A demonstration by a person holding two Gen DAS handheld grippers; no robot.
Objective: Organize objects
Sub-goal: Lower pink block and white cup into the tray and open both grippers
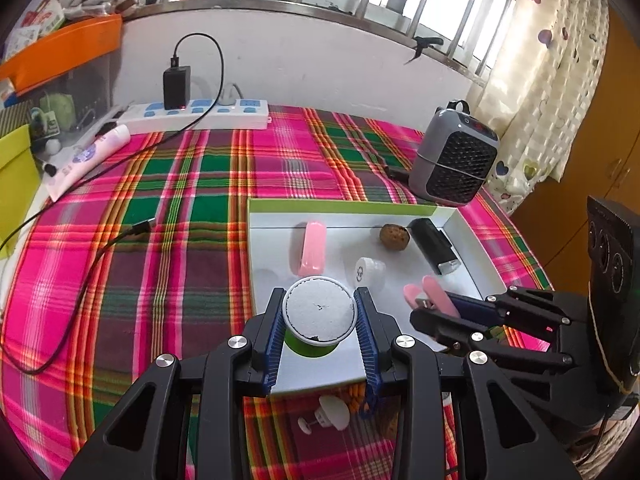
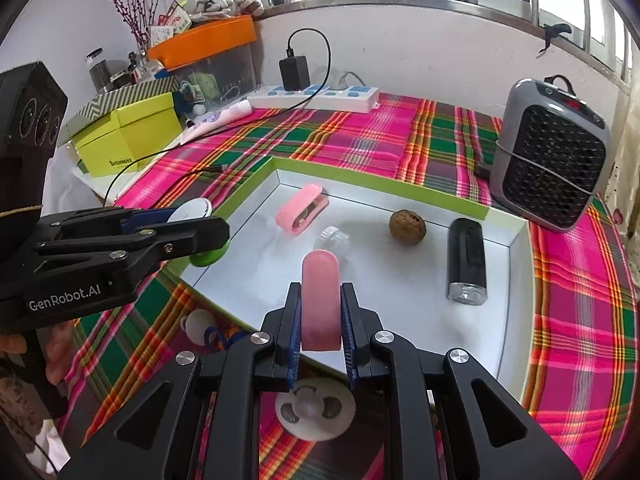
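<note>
Over the near edge of the shallow tray (image 2: 384, 184), green-rimmed and white inside, set on a plaid-covered table (image 1: 168, 216): left gripper (image 1: 320, 312), jaws at middling width, clamped on a green cup with a white foil lid (image 1: 318, 312), held above the tray's near-left corner; right gripper (image 2: 321, 316), jaws narrow, pinching a pink oblong piece (image 2: 320, 300) on its flat sides, held above the near edge toward the middle; already lying in the tray, a pink clip-like case (image 2: 300, 210) toward the far-left corner, a small clear cap (image 2: 334, 242) near the middle, a walnut (image 2: 407, 227) beyond it, a black cylinder (image 2: 467, 266) along the right wall; outside the tray by the near edge, a white suction hook (image 2: 316, 408) and a blue-and-orange cord (image 2: 224, 338), not yet collected; small heater (image 2: 550, 156) at the far-right corner of the table, power strip (image 2: 316, 96) along the far edge. Risks, as judged: the two grippers stand close, so simultaneous lowering could knock them together; the cup, released above the rim rather than inside it, could tip out; the pink piece, let go upright, could topple onto the clear cap.
</note>
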